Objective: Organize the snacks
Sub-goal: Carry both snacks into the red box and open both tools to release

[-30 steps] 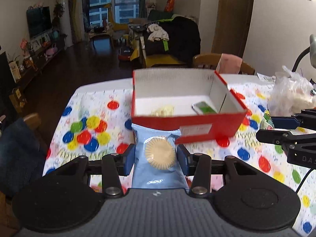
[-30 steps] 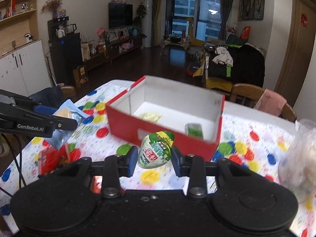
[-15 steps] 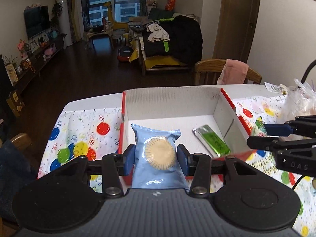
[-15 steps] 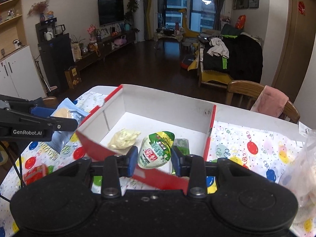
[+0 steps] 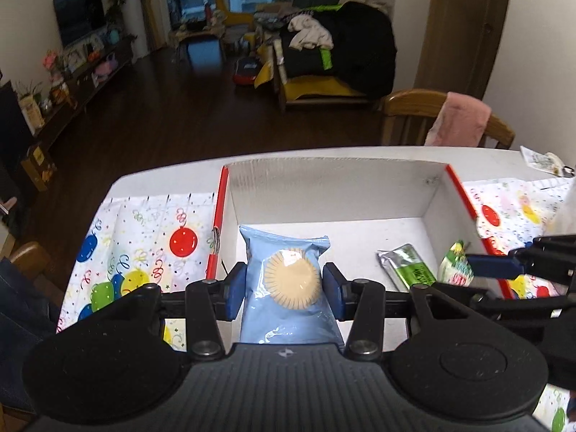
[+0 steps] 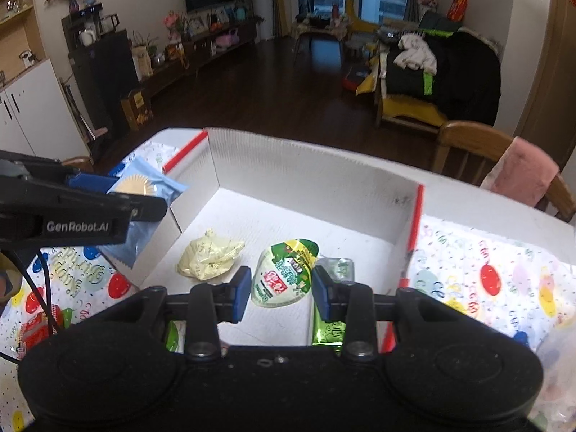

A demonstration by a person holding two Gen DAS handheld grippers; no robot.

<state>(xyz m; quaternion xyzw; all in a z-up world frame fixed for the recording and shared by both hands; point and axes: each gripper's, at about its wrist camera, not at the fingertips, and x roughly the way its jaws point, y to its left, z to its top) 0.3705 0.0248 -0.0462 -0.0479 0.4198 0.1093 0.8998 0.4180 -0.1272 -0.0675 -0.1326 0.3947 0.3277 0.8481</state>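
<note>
**snackbox_fan:** So where was everything at that point? Were both grippers loaded?

**umi_tinkerer:** Yep, both. The left gripper (image 5: 284,286) had its blue pads clamped on the sides of a light blue packet (image 5: 288,284) with a round ridged cookie showing through. That packet hung over the left end of the red box (image 5: 334,194), the one with the white inside. The right gripper (image 6: 281,289) was pinched narrow on a green and white jelly cup (image 6: 282,275), lid facing the camera, held over the box floor.

**snackbox_fan:** Anything already in the box?

**umi_tinkerer:** A crumpled pale yellow wrapper (image 6: 208,257) lay on the floor toward the left, and a green foil bar (image 5: 405,264) lay just beside the jelly cup, partly hidden behind the right finger in the right wrist view. The box sat on a balloon-print tablecloth (image 5: 144,230). A red packet (image 6: 34,329) was lying on the cloth outside the box, down by the left gripper's cable.

**snackbox_fan:** Were the two grippers close?

**umi_tinkerer:** Side by side, apart, both tilted down into the box.
</note>
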